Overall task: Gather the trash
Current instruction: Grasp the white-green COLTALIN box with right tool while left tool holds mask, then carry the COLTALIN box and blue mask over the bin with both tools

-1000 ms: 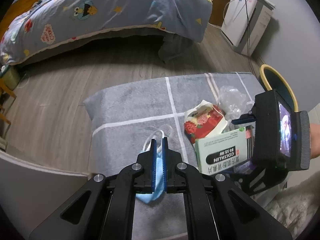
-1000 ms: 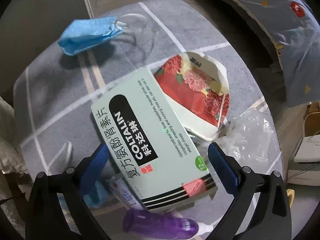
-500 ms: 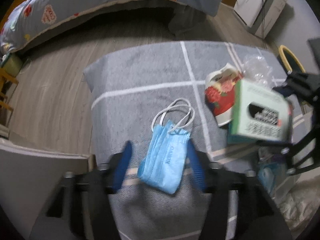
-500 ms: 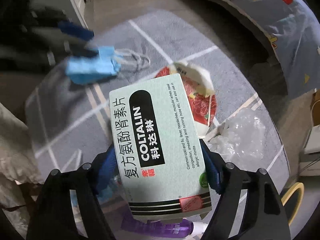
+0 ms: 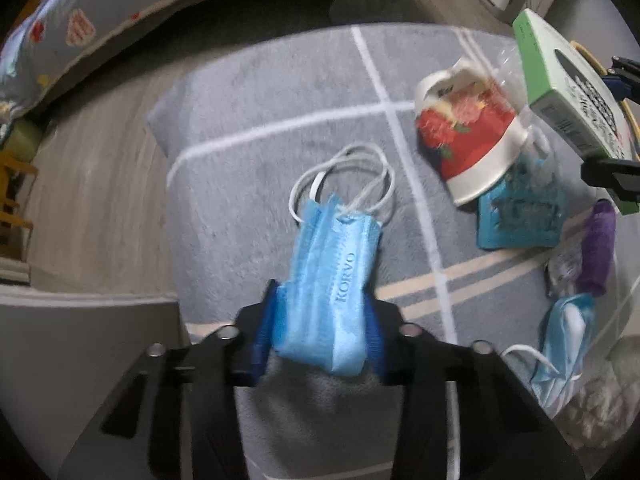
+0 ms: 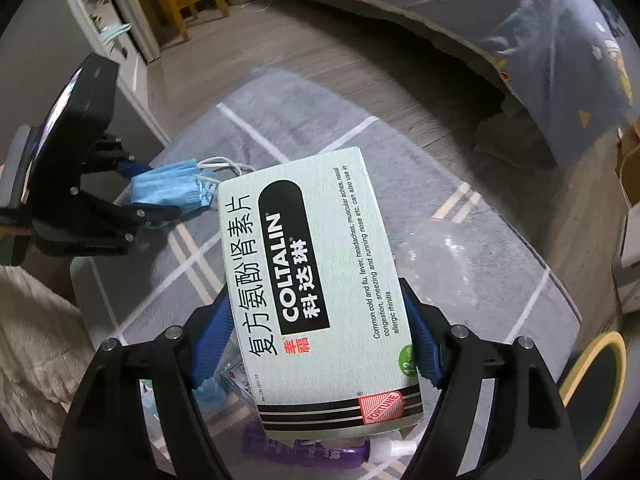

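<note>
Left gripper [image 5: 320,332]: blue fingers closed in on a folded blue face mask [image 5: 330,280], pinching its near end; the mask sticks out forward past the fingertips, its white ear loops [image 5: 344,176] trailing onto the grey rug [image 5: 256,120] ahead.
Left gripper seen from the right wrist: it [image 6: 136,192] sits at the rug's left edge with the same mask [image 6: 172,190] in its tips.
Right gripper [image 6: 316,340]: jaws set wide apart and clamped on the long sides of a pale green Coltalin medicine box [image 6: 316,280], which is lifted clear of the rug and tilted, label side up.
Box seen from the left wrist: it [image 5: 568,92] hangs above the rug's far right part, over the other litter.
Red paper cup [image 5: 468,140]: lies on its side on the rug's right half, flower print up, white rim toward the near side.
Clear plastic wrap [image 6: 448,256]: crumpled on the rug just right of the held box.
Teal packet [image 5: 520,216]: flat on the rug, touching the cup's near side.
Purple tube [image 5: 596,252]: near the rug's right edge, just beside the teal packet; its white cap [image 6: 392,448] shows under the box.
Second blue mask [image 5: 560,352]: crumpled at the rug's near right corner.
Rug: grey with white lines, on a wood-look floor [image 5: 100,168].
Bed [image 6: 520,20]: patterned blue-grey cover beyond the rug's far edge.
Yellow-rimmed bin [image 6: 592,376]: on the floor off the rug's right edge.
</note>
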The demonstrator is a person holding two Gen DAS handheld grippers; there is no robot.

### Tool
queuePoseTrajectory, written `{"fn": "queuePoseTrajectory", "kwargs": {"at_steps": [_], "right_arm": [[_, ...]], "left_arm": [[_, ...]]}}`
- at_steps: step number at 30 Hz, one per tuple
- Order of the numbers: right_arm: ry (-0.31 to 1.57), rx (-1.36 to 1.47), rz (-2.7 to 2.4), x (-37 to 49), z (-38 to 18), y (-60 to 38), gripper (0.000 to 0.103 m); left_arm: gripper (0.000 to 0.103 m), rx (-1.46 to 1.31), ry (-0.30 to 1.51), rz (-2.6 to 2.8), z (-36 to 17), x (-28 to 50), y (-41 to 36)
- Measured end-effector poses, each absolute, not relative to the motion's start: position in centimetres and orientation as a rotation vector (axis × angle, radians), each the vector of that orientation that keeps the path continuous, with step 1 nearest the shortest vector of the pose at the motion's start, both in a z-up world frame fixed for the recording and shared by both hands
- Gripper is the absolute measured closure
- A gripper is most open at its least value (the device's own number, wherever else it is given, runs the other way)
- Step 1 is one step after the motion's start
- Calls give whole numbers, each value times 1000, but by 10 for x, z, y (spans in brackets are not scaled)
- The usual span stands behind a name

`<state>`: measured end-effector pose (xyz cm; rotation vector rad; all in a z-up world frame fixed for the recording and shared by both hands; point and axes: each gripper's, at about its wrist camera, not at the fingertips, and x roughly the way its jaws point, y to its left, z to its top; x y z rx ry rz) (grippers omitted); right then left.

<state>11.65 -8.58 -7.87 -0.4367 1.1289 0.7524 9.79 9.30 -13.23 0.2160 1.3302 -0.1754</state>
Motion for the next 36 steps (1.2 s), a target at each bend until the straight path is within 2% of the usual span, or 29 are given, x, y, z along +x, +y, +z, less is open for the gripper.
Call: {"fn": "queuePoseTrajectory", "kwargs": {"at_steps": [14, 23, 36], "right_arm": [[1009, -362, 596, 108, -11, -130, 28], [975, -313, 541, 105, -1, -181, 28], [1011, -176, 331, 137, -27, -288, 28]], "left_arm": [[71, 178, 1008, -224, -30, 84, 62], [71, 193, 967, -255, -23, 90, 34], [71, 221, 925, -348, -14, 96, -42]]}}
